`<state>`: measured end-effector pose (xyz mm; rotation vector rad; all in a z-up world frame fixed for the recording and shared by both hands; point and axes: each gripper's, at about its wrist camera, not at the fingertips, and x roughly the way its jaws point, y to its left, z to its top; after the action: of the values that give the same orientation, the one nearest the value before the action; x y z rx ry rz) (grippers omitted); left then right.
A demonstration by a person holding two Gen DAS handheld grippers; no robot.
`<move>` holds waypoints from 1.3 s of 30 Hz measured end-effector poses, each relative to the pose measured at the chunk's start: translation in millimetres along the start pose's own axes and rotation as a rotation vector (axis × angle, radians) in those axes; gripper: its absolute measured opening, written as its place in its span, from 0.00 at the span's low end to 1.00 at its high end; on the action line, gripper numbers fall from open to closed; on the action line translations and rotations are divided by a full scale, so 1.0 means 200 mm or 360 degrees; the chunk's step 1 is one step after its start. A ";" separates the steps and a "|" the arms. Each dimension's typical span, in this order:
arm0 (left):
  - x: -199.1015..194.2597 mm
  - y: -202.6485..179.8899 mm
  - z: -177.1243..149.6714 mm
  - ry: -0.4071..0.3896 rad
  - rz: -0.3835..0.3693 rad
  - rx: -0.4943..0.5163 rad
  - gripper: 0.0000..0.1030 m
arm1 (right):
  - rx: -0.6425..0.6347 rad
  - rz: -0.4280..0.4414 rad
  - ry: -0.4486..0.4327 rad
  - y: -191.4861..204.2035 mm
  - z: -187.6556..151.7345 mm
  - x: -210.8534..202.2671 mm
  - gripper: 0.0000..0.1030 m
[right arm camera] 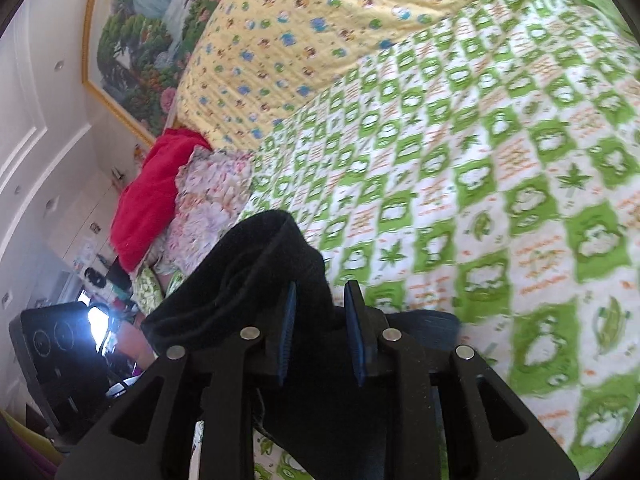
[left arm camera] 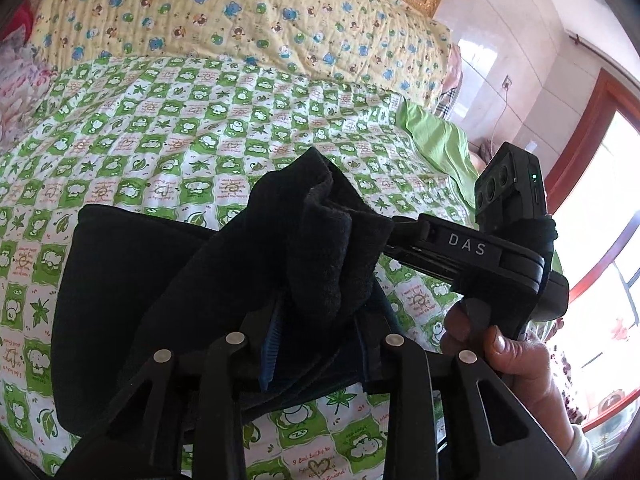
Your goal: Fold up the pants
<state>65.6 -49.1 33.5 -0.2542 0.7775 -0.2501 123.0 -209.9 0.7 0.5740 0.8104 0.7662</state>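
Note:
The black pants (left arm camera: 160,280) hang bunched over the green checked bedspread (left arm camera: 160,140). My left gripper (left arm camera: 316,340) is shut on a fold of the pants, with cloth draped over its blue pads. The right gripper comes in from the right in the left wrist view (left arm camera: 394,236) and pinches the same bunch of cloth. In the right wrist view my right gripper (right arm camera: 320,332) holds the black pants (right arm camera: 248,280) between its blue pads (right arm camera: 288,332), raised above the bedspread (right arm camera: 500,180).
A yellow quilt (left arm camera: 240,12) lies at the head of the bed. A red cloth (right arm camera: 148,196) and a floral cloth (right arm camera: 208,200) lie at the bed's edge. A framed picture (right arm camera: 132,40) hangs on the wall. A window (left arm camera: 616,240) is to the right.

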 end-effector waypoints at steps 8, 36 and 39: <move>0.06 -0.11 -0.04 0.0064 -0.0091 0.0127 0.58 | 0.0124 -0.0178 -0.0102 -0.05 -0.06 -0.18 0.27; -0.31 0.38 -0.06 -0.0103 -0.0019 -0.0293 0.71 | -0.0045 -0.0433 -0.0256 0.34 -0.20 -0.31 0.81; -0.33 0.42 -0.07 -0.0118 0.0004 -0.0320 0.73 | -0.0048 -0.0446 -0.0235 0.36 -0.21 -0.29 0.82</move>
<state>21.1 49.3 41.3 -0.4497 0.7298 -0.1592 35.6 -204.8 51.4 0.4714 0.7226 0.4726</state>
